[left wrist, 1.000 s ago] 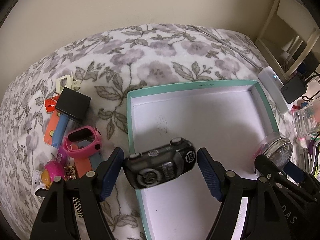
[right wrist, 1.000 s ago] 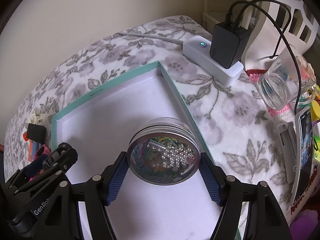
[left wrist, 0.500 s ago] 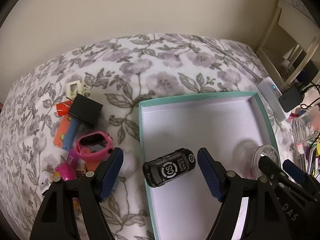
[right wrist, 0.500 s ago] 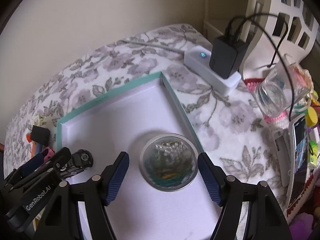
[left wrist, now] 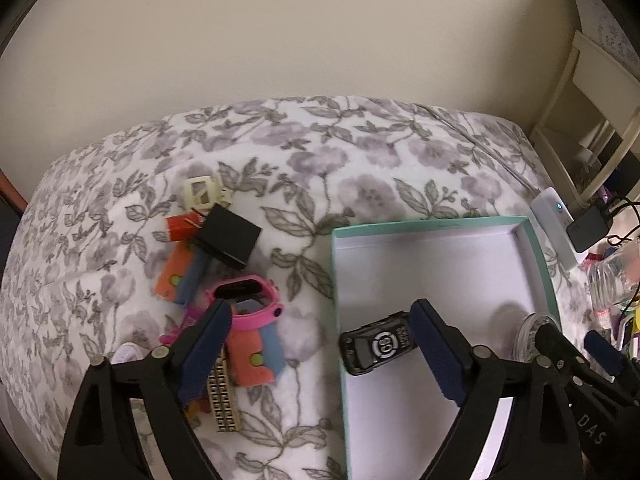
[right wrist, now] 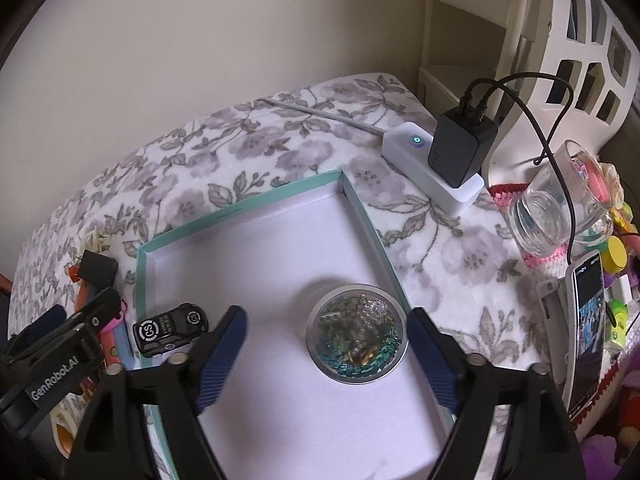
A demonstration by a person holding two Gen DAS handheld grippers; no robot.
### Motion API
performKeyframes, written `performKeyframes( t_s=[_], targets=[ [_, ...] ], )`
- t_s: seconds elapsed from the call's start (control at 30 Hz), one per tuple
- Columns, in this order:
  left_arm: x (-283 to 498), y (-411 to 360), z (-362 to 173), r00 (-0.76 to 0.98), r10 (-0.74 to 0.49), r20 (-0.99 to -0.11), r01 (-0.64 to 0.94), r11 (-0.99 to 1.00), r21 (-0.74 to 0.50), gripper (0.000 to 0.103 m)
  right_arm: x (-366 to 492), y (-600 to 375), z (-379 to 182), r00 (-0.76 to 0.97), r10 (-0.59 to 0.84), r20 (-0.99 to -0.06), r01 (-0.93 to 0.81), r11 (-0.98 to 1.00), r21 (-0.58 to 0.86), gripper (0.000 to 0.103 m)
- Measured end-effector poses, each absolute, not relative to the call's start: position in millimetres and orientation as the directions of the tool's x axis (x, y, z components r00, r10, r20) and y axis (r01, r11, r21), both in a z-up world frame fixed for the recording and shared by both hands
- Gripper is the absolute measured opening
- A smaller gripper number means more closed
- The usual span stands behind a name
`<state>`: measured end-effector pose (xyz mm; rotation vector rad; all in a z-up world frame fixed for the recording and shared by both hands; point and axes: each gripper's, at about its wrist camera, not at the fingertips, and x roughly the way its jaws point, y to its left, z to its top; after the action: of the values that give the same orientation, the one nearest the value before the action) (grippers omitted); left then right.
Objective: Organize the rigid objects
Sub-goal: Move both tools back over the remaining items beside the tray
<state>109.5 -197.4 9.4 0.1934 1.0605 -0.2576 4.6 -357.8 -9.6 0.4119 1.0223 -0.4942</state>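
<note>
**Car and tin lie in the box, both grippers wide**

The little black toy car (left wrist: 378, 347) lies on the white floor of the box, close to the box's left wall. It has a round white badge on its roof. The round clear-topped tin (right wrist: 357, 333) full of shiny bits lies in the same box, just beside the right wall. The car and the tin are well apart.

The box (right wrist: 240, 211) is flat, with a teal rim, and it rests on a flowery blanket (left wrist: 360, 152).

The left gripper (left wrist: 320, 354) hangs above the car with its blue pads spread wide. They have just been opening, and nothing is pinched between them. The right gripper (right wrist: 326, 356) hangs above the tin. Its pads have just been opening too, and they do not touch the tin.

Left of the box sits a heap of small things: a pink watch (left wrist: 250, 300), a black block (left wrist: 230, 240) and orange and blue pieces. Right of the box stand a white power strip (right wrist: 432, 172) with a black plug (right wrist: 460, 150), and a glass jar (right wrist: 556, 208).
</note>
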Motion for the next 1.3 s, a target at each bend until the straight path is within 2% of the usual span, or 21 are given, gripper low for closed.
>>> performKeyframes(
  t_s=[0.07,0.17,0.23,0.33,0.83,1.07,1.3],
  targets=[
    [110,-194,9,0.468,-0.099,-0.878,0.288,0.957,0.046,0.092,4,-357,-9,0.436,-0.199,-0.878,0.569,0.817,0.097,0.087],
    [112,-187,8,0.467,-0.092,-0.879,0.268,0.963,0.042,0.092,4,-358,-9,0.441,-0.202,-0.874,0.571,0.815,0.100,0.098],
    [113,-183,8,0.467,-0.086,-0.880,0.257,0.966,0.042,0.092,3,-359,-9,0.449,-0.202,-0.871,0.573,0.813,0.107,0.100],
    [114,-177,6,0.470,-0.077,-0.879,0.235,0.971,0.041,0.097,2,-360,-10,0.451,-0.202,-0.869,0.578,0.808,0.113,0.103],
    [117,-142,20,0.481,-0.052,-0.875,0.155,0.988,0.026,0.097,3,-350,4,0.474,-0.230,-0.850,0.565,0.820,0.093,0.103],
    [113,-108,49,0.519,-0.008,-0.855,0.087,0.995,0.044,0.097,7,-319,35,0.575,-0.185,-0.797,0.487,0.860,0.151,0.103],
    [105,-63,60,0.526,0.045,-0.849,-0.004,0.999,0.050,0.097,16,-276,47,0.614,-0.155,-0.774,0.398,0.908,0.133,0.103]
  ],
)
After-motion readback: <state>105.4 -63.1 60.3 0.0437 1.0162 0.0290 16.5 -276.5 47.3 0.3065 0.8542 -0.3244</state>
